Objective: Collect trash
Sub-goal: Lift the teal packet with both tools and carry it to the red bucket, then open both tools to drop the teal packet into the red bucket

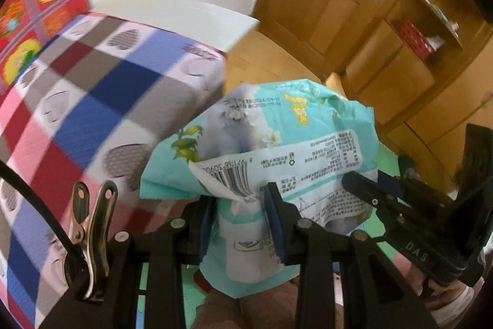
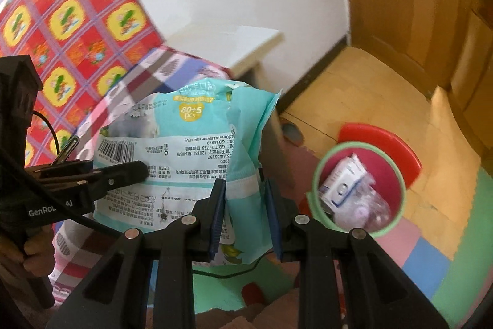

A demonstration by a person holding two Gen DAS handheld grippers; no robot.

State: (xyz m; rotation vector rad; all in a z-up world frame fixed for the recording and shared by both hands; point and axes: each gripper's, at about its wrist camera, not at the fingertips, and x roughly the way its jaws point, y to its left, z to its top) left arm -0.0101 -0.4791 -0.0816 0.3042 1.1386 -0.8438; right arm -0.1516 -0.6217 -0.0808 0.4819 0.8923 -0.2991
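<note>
A crumpled teal wet-wipe wrapper (image 1: 271, 150) with a barcode hangs in the air between both grippers. My left gripper (image 1: 240, 221) is shut on its lower left part. My right gripper (image 2: 245, 211) is shut on its right edge; the wrapper also shows in the right wrist view (image 2: 191, 144). The right gripper's black finger (image 1: 385, 199) reaches in from the right in the left wrist view. A green-rimmed red trash bin (image 2: 357, 184) stands on the floor to the right, holding a white packet and clear plastic.
A bed with a checked cover (image 1: 92, 100) lies to the left. A white bedside table (image 2: 246, 48) stands by the wall. Wooden door and cabinets (image 1: 385, 30) are behind. Coloured foam mats (image 2: 431, 252) cover the floor.
</note>
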